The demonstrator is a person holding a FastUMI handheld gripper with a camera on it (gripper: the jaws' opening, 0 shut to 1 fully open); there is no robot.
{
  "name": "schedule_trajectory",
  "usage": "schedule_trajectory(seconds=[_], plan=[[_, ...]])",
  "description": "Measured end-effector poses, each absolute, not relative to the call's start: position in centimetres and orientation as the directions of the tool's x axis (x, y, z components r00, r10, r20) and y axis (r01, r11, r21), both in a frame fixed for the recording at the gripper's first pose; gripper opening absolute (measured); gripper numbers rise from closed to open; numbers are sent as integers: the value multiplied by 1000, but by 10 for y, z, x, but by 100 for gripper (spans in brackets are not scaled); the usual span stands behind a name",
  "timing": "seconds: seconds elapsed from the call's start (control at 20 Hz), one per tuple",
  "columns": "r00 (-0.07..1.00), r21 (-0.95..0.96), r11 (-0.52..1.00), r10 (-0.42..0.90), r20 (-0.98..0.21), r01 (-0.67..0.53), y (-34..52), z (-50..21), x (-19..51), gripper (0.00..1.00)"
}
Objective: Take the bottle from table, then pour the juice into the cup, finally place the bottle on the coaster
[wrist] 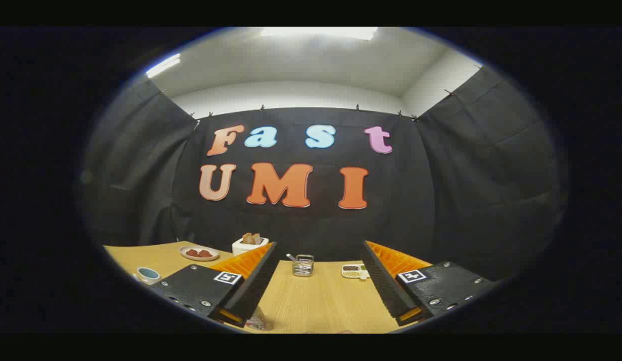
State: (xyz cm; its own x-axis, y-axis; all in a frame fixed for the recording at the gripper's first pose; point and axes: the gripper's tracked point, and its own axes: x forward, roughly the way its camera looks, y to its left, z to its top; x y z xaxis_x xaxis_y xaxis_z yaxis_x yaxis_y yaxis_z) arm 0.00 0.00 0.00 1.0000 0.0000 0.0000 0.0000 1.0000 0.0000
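My cup (147,274) sits low at the left of the frame, on the table (316,301) just outside my left finger: white outside, blue-green inside, seen from a little above. I cannot tell whether anything is in it. Under my left fingertip, at the bottom of the frame, a small pale thing with pinkish marks (259,321) peeks out; it is too hidden to name.

My claw (318,313) is spread wide with nothing between the fingers but bare light wood. Each finger (251,286) is black and ribbed on its inner face, orange behind, and each carries a small black-and-white square marker on its black mount. I can read no writing on any object.

Beyond the fingers, centre frame near the black wall, stands a small wire basket (302,265) with a utensil handle sticking out. To its right lies a small divided dish (354,271) with dark and pale contents. Left of centre a white holder (250,244) has brown slices standing in it, and farther left a plate (198,253) bears reddish pieces.
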Motion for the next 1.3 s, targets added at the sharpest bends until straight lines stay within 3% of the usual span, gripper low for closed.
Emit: schedule_trajectory(seconds=[1.3], plan=[[999, 39, 999, 26, -35, -24, 2, 15, 15, 97]])
